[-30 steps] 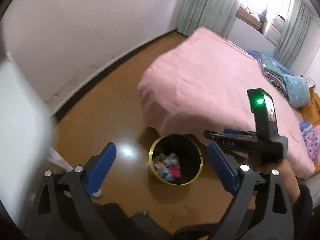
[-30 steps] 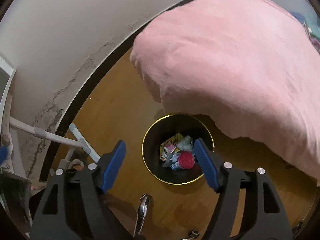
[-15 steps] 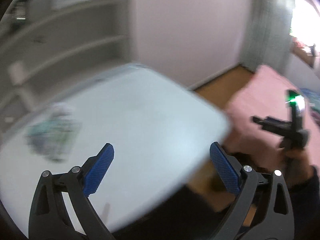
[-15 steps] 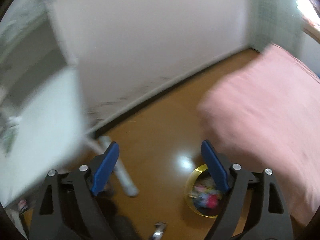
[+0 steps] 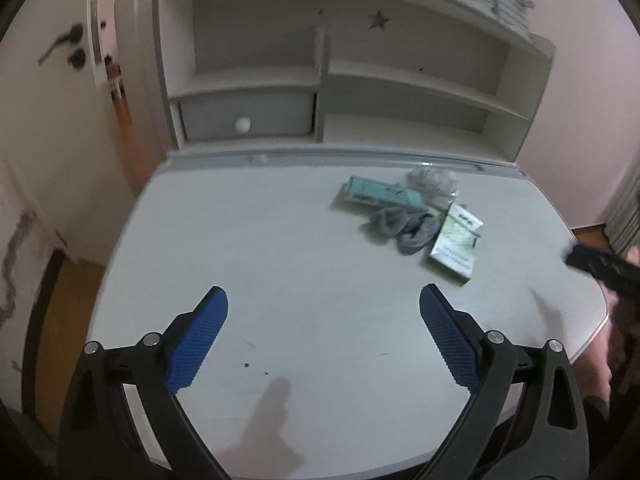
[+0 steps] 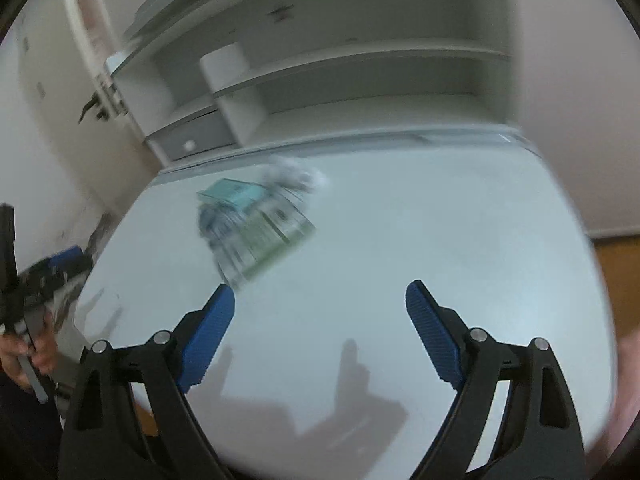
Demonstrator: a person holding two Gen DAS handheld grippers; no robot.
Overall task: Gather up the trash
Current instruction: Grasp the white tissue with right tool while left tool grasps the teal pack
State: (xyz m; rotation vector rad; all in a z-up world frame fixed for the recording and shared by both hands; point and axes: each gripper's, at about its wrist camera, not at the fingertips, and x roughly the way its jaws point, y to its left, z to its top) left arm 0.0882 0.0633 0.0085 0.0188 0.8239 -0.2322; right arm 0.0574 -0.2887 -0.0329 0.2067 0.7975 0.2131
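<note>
Trash lies clustered at desk rear; my left gripper and right gripper hover above it, angled downward, empty; right jaws have just been opening. Earlier both overlooked the floor bin

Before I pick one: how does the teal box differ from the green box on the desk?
The teal box is long and slim, lying crosswise near the desk's back edge; the green box is shorter and broader, angled, nearer the front. The teal box is plain teal; the green box has a white, patterned face. Both lie flat beside the grey cloth.
</note>
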